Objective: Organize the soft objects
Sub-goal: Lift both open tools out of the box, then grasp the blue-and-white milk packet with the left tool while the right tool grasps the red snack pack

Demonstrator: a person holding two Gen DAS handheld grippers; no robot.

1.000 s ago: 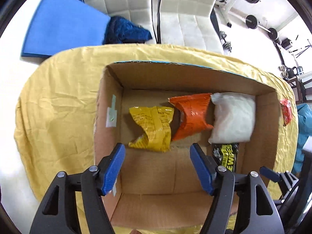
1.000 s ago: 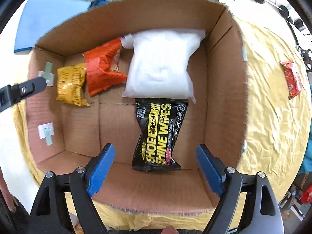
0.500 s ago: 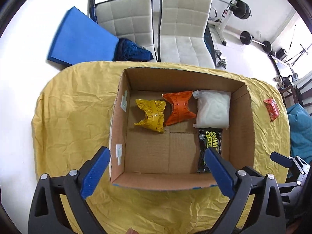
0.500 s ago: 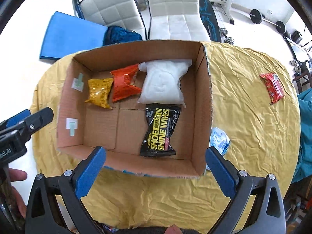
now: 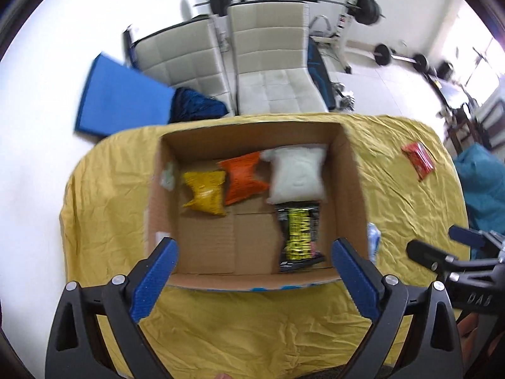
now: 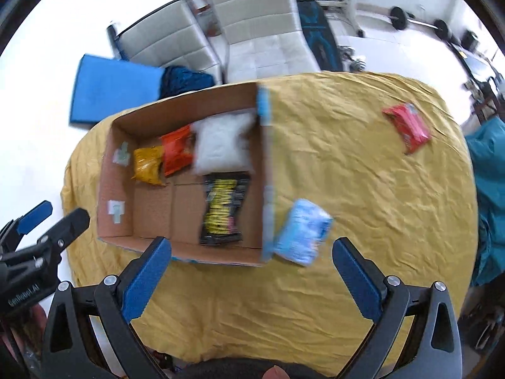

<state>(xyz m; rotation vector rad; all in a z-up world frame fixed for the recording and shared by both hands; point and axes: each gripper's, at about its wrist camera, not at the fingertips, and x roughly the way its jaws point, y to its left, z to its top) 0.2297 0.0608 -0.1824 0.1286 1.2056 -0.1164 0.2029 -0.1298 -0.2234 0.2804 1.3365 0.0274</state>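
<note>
Left hand-held gripper (image 5: 252, 254) hovered at the near rim of the cardboard box (image 5: 353, 189), jaws wide apart, nothing between them. Right hand-held gripper (image 6: 251, 254) likewise spread wide and empty, held above the near desk (image 6: 363, 164) edge. Wrinkled yellow cloth lay bare along the near edge at 6 o'clock in both views, and wide open to the box's right.

Light blue packet (image 6: 301, 232) lay on the cloth just beside the box's right wall, at 1 o'clock from the right gripper; contact unclear through the blur. Red packet (image 6: 408, 126) lay alone, well apart, near the far right desk edge at 2 o'clock.

Inside the box, near to far: black and yellow wipes pack (image 5: 300, 232) flat on the floor by the right wall; bare cardboard floor at near left. Behind it, touching, the white pillow pack (image 5: 298, 173) at the far right corner. To its left, orange packet (image 5: 243, 177), then yellow packet (image 5: 206, 192), side by side and overlapping.

Beyond the desk at 12 o'clock stood two white chairs (image 5: 268, 63); a blue mat (image 5: 120, 101) at 10 o'clock.
</note>
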